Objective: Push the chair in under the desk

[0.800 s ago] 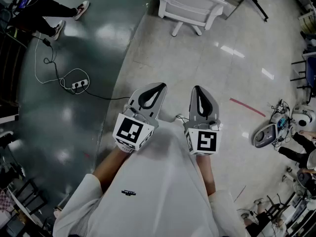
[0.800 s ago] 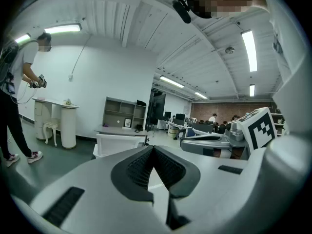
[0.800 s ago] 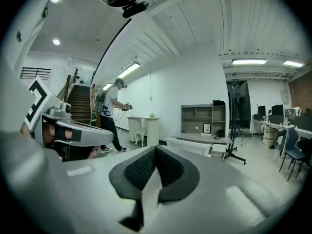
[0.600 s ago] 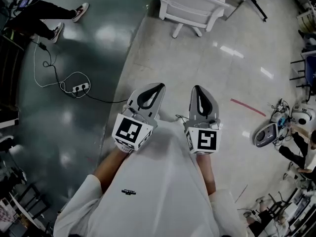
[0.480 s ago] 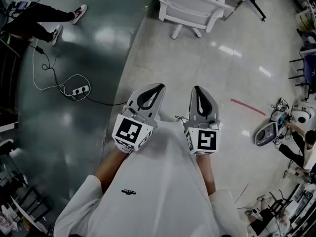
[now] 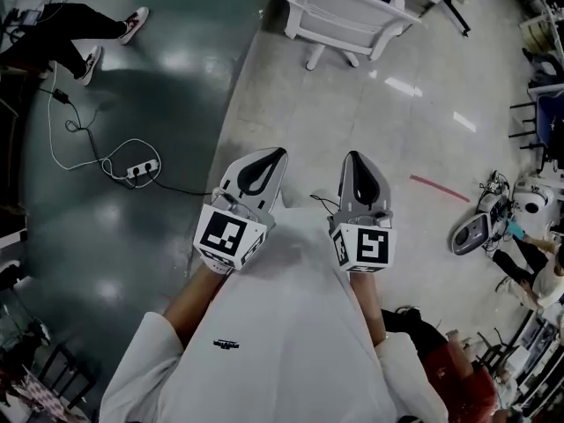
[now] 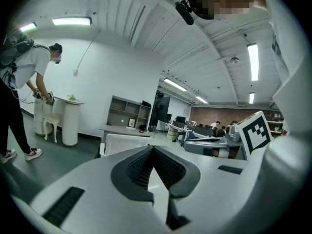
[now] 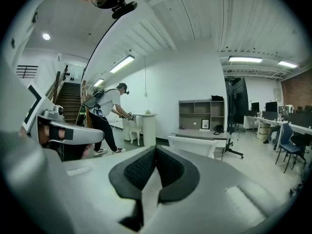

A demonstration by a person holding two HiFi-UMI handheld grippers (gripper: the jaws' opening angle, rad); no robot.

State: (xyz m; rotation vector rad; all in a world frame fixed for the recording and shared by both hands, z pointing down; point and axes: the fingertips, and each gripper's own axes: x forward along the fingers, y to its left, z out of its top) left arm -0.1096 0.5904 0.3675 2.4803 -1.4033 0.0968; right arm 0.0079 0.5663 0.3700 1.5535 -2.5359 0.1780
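I see the white chair (image 6: 342,14) at the far end of the pale floor. It stands just in front of the grey desk (image 8: 193,133), not yet pushed in under it. Both grippers are well short of it, held side by side close to the person's white shirt (image 6: 291,324) and pointing toward the chair, tipped slightly down. The left gripper (image 6: 275,155) has its jaws pressed fully together with nothing between them. The right gripper (image 6: 354,158) has its jaws closed the same way, also empty. Off to the left, a power strip (image 6: 141,170) and its cable lie on the darker floor, and another person (image 6: 75,25) stands near the top-left corner.
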